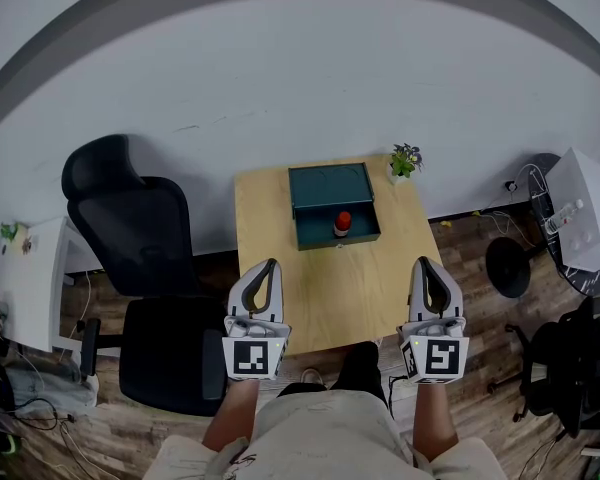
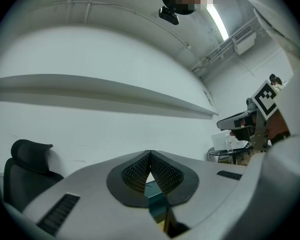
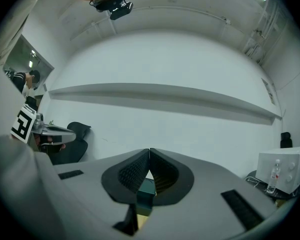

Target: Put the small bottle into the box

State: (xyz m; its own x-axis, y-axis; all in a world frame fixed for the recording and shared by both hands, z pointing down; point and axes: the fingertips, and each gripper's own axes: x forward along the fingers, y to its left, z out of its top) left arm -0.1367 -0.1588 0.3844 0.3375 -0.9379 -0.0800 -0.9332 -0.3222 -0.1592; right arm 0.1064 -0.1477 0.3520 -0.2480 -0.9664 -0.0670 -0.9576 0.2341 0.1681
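Left tongs (image 1: 270,264), right tongs (image 1: 421,264) (shut): bottle (image 1: 343,222) beyond

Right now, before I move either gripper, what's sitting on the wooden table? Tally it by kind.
box, teal: 1
small bottle, red-topped, inside the box: 1
potted plant, at the far right corner: 1
Total: 3

Teal box (image 1: 312,230) — bottle (image 1: 342,222) red, its body perhaps dark — tan table (image 1: 310,298).
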